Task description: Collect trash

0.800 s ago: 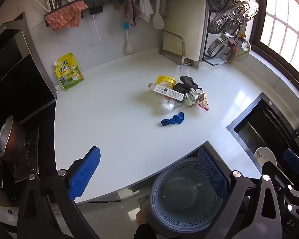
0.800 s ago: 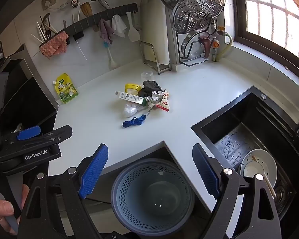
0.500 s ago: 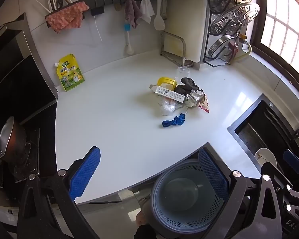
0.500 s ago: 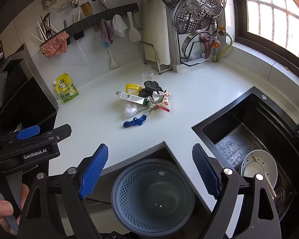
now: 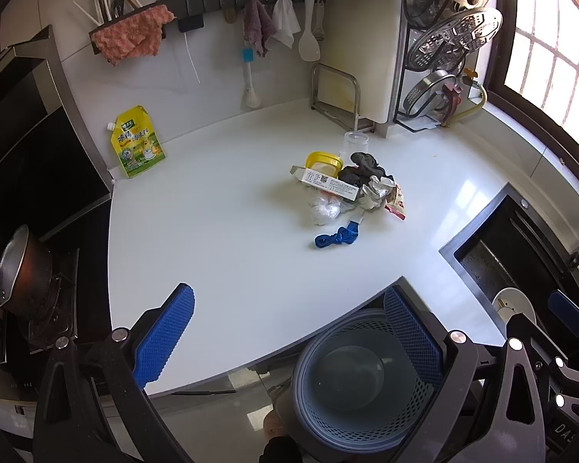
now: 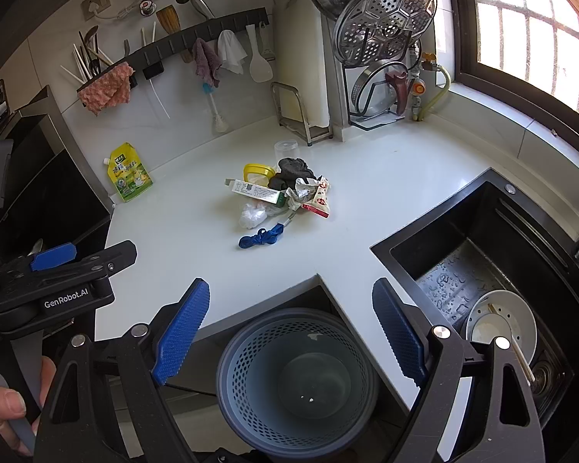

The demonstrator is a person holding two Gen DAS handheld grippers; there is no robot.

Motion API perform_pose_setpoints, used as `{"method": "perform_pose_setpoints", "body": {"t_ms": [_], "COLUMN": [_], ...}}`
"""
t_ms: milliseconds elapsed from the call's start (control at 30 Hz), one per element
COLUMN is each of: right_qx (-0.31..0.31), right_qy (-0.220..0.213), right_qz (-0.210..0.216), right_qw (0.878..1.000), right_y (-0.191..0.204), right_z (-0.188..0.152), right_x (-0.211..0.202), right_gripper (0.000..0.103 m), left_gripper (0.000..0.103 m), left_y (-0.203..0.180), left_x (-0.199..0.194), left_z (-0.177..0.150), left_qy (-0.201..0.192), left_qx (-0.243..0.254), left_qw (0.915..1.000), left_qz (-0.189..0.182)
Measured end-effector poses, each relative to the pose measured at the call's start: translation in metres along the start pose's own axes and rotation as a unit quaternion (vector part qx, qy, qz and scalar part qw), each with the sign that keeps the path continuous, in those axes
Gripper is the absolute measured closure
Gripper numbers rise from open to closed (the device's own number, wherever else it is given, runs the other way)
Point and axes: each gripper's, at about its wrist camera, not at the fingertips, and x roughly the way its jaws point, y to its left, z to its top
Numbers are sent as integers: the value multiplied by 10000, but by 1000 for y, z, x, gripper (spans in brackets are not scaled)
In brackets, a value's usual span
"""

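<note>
Here, crumpled wrappers (image 5: 374, 192) beside a perforated round bin (image 6: 295, 376).

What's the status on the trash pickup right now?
Left gripper and right gripper open, holding nothing. Trash pile untouched on the counter. Bin below the counter edge. Nothing in the way.

Ahead of the jaws, a white carton (image 6: 255, 192) hides part of a yellow lid (image 6: 258, 172). The dark bin (image 5: 357, 382) below the jaws is partly covered by one blue pad (image 5: 413, 337).
</note>
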Motion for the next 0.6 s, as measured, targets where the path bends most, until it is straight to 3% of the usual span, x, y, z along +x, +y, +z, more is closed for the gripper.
{"method": "perform_pose_setpoints", "body": {"t_ms": [600], "right_qx": [-12], "right_qy": [-26], "right_qz": [1], "right_qw": [10000], "right_y": [1], "right_z": [0], "right_x": [-5], "right_gripper": [20], "left_gripper": [6], "left_y": [-1], "left_x": [-2], "left_z": [0], "left_qy": [-28], "left_qx": [6], "left_qw": [10000], "left_qz": [19]}}
